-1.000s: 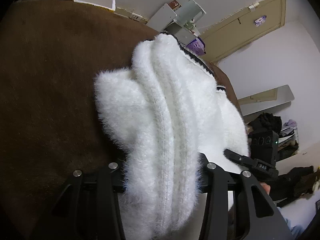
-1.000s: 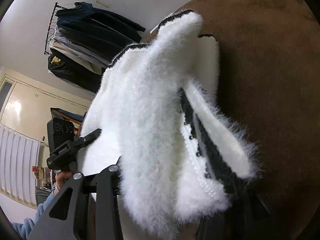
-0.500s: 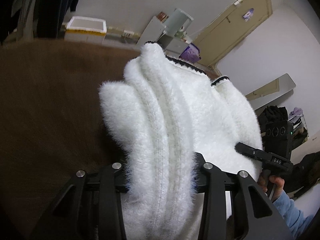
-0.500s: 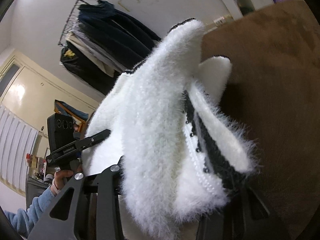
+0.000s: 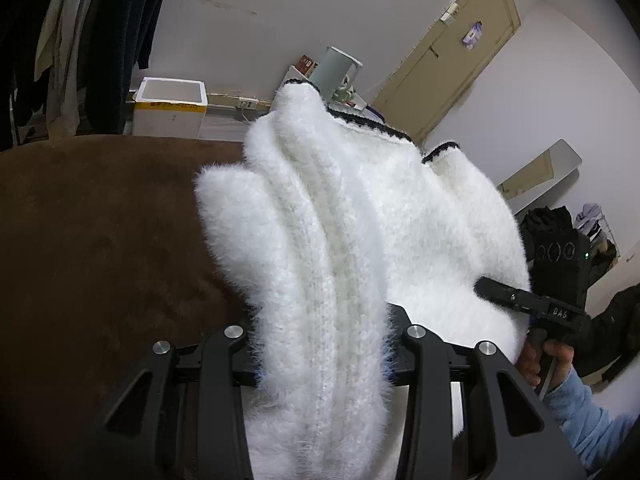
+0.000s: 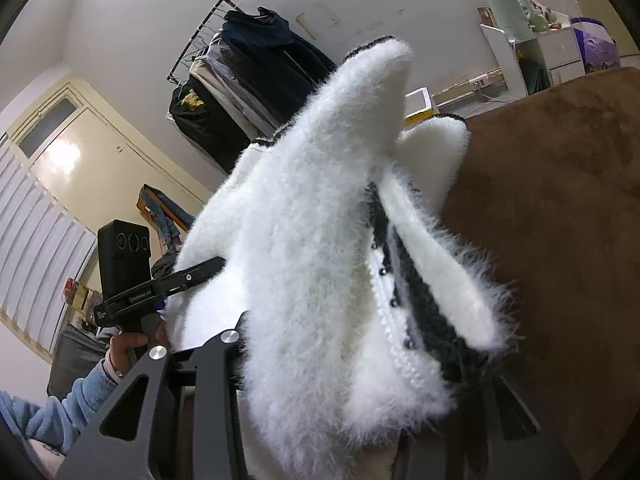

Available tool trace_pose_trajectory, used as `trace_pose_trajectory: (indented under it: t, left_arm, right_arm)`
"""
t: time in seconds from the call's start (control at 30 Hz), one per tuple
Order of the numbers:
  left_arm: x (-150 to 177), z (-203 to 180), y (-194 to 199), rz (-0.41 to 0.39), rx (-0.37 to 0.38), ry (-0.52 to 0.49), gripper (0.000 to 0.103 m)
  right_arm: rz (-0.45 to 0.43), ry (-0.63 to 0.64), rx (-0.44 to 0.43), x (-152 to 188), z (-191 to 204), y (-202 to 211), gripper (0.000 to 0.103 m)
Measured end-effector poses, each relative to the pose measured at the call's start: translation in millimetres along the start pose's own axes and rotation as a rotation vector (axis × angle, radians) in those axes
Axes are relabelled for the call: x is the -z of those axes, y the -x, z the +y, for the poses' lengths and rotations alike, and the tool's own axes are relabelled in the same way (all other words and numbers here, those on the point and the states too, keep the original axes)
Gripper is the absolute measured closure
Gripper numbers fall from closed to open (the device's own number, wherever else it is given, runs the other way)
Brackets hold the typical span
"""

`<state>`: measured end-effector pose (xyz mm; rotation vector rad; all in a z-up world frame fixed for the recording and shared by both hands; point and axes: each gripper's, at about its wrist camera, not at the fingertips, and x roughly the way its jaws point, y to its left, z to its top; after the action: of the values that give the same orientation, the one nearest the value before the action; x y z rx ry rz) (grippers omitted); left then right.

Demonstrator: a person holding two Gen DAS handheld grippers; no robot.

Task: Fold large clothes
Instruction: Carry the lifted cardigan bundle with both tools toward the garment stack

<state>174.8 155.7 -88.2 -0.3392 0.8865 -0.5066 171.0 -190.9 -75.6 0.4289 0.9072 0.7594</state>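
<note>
A fluffy white sweater [image 5: 360, 220] with black trim hangs raised over the brown plush surface [image 5: 100, 240]. My left gripper [image 5: 324, 324] is shut on a bunched fold of it, and the fur hides the fingertips. My right gripper [image 6: 360, 360] is shut on another thick bunch, where the black beaded edge [image 6: 404, 292] shows; its right finger is buried in the fabric. Each view shows the other gripper at the sweater's side: the right gripper [image 5: 492, 290] held by a hand in a blue sleeve, and the left gripper [image 6: 208, 266] likewise.
Behind the brown surface [image 6: 560, 200] stand a white foam box [image 5: 170, 106], a white shelf unit [image 6: 532, 52] with a pale appliance, and a rack of dark clothes [image 6: 248, 76]. A beige door [image 5: 452, 56] and a leaning mirror [image 5: 540, 176] are on the far walls.
Both grippers have risen with the sweater still in them. The views have tilted up, so more of the walls, box and clothes rack shows and less of the brown surface.
</note>
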Motion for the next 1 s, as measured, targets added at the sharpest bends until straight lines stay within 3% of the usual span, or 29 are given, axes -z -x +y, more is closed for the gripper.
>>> trace_pose_trajectory:
  t: [0.3,0.5,0.77,1.0]
  left_arm:
    - [8,-7,19,-0.020,-0.012,-0.006,0.062]
    - [8,-4,60,-0.074,-0.048,-0.004,0.062]
    - [14,27,159,-0.170,-0.176,0.067,0.062]
    - [35,79,260,-0.268,-0.344,0.177,0.062]
  right_arm:
    - [-0.001,0.020,-0.003,4,30,6,0.064]
    - [0.009,0.079,-0.047,-10,63,-3,0.064]
    - [0.092,0.161,-0.172,-34,137,-52,0.064]
    - [0.231,0.257,-0.325,-52,237,-146,0.064]
